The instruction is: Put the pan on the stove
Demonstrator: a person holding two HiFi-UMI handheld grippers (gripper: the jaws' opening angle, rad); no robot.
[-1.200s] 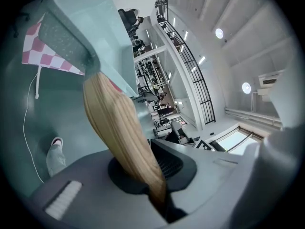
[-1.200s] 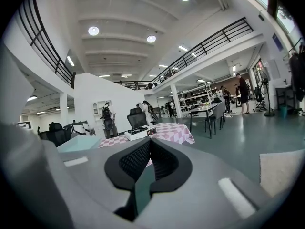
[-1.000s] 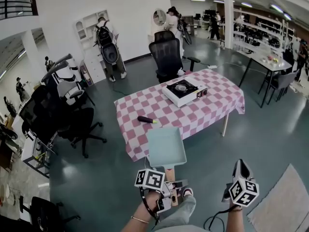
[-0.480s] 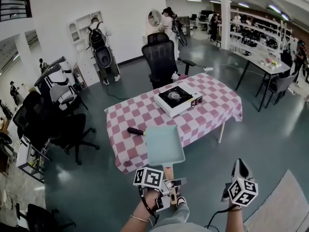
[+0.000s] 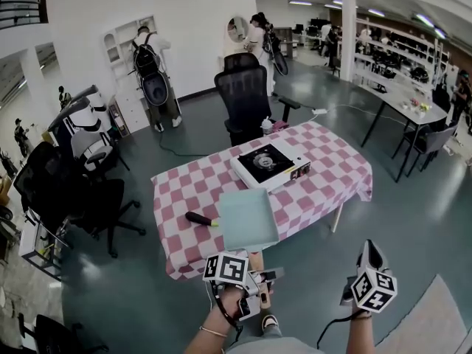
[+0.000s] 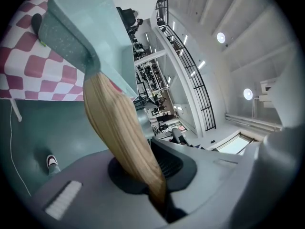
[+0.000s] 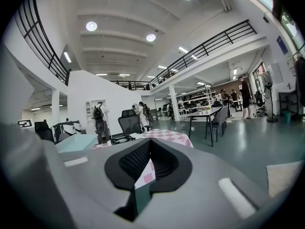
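A light teal square pan with a wooden handle hangs level over the near edge of the pink-and-white checked table. My left gripper is shut on the handle's end; in the left gripper view the handle runs from between the pads up to the pan. The white-and-black portable stove sits further back on the table, apart from the pan. My right gripper is held low at the right, shut with nothing in it.
A black-handled tool with a yellow tip lies on the table left of the pan. A black office chair stands behind the table, more chairs at the left. People stand at the far wall. A pale rug lies at the right.
The table and stove have come closer and lower in the head view. The pan, earlier short of the table, now overlaps its near edge. Both grippers keep their grip states.
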